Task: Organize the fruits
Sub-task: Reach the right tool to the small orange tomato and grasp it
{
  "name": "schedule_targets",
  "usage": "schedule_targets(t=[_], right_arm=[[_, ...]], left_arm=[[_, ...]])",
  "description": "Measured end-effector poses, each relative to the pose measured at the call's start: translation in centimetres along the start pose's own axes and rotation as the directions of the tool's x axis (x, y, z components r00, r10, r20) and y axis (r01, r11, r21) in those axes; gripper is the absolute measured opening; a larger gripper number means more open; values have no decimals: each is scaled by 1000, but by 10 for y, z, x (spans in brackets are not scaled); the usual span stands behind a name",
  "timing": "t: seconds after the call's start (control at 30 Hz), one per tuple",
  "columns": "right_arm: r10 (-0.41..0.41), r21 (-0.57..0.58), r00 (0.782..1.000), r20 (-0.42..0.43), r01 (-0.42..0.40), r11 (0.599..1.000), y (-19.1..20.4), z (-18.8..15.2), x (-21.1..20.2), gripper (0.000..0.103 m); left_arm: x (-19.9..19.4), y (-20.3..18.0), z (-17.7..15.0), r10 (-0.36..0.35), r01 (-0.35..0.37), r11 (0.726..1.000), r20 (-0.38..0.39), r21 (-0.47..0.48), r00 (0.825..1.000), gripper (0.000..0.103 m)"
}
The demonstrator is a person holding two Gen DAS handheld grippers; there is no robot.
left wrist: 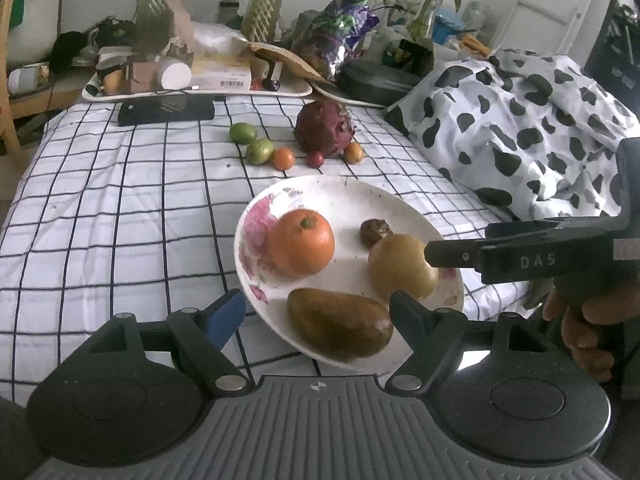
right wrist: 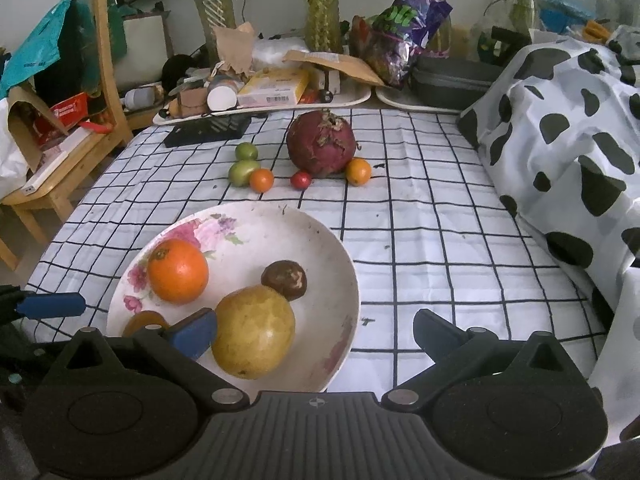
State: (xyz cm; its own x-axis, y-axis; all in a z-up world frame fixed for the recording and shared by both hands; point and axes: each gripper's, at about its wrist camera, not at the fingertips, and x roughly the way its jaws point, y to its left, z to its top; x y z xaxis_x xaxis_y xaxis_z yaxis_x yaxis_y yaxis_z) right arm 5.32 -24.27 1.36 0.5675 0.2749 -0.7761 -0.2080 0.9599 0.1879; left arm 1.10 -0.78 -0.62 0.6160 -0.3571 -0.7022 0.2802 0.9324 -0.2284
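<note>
On plate [right wrist: 344, 272]: 4 fruits | both tools open, empty

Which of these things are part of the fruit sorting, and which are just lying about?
Part of the job:
- flowered plate
- orange, yellow fruit, pear, small brown fruit on it
- loose green fruits, small orange fruits, red fruit, big purple fruit
- left claw, right claw

Lying about:
- cluttered tray
- cow-print cloth
- snack bag
- wooden chair

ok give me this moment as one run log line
left gripper: open, over plate | right gripper: open, around yellow fruit | plate: orange, pear | cloth: five small fruits, unplaced
</note>
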Motion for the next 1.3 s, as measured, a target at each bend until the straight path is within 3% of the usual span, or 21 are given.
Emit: schedule_targets(t=[0.7, 1.3], right_arm=[[-102, -72, 992, 70, 107, 992, -17, 34, 34, 103], [-79, -100, 995, 66, 85, 991, -41, 72, 83, 101]], left_arm=[[40, 28, 44, 21, -29, 993, 71, 111, 997, 78], [96, 53, 85, -5, -3, 990, 53, 144, 999, 77]])
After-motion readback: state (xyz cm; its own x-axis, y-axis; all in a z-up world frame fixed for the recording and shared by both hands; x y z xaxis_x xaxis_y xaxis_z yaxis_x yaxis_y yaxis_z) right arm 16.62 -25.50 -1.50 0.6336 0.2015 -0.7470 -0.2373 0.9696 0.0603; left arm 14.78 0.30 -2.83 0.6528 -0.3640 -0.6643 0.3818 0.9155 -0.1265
